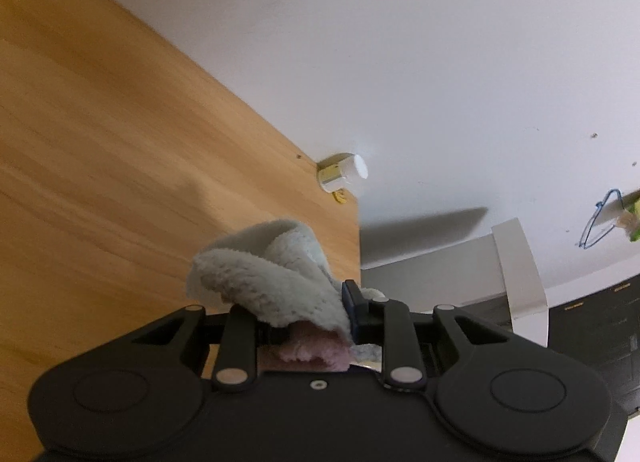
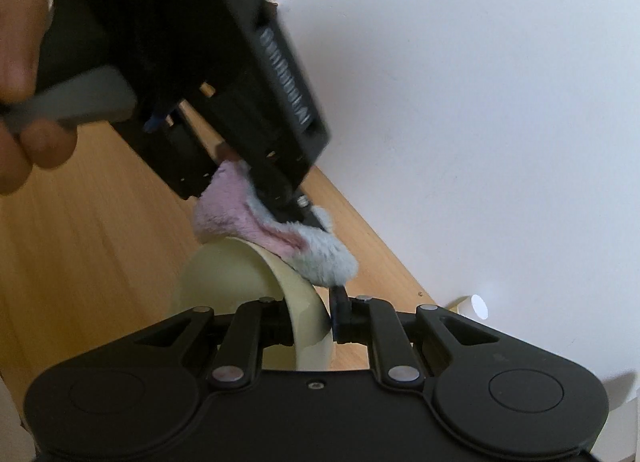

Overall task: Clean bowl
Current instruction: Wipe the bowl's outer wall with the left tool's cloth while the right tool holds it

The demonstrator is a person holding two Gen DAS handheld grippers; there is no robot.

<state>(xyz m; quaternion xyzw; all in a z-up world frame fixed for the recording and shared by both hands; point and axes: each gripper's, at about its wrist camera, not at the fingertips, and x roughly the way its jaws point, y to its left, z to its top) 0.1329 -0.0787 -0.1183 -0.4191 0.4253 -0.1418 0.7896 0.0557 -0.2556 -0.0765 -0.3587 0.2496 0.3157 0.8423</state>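
My right gripper point(image 2: 310, 320) is shut on the rim of a pale cream bowl point(image 2: 224, 274), which it holds tilted on its side above the wooden table. My left gripper point(image 1: 308, 314) is shut on a fluffy cloth point(image 1: 264, 278), grey-white outside and pink inside. In the right wrist view the left gripper point(image 2: 292, 214) comes down from the upper left, held by a hand point(image 2: 24, 102). Its cloth point(image 2: 280, 238) presses on the bowl's upper rim. The bowl is hidden in the left wrist view.
A wooden table point(image 1: 120, 142) runs along a white wall point(image 1: 440, 62). A small white-capped bottle point(image 1: 344, 174) stands at the table's far edge by the wall. A white box edge point(image 1: 516, 262) and dark furniture point(image 1: 600, 322) lie to the right.
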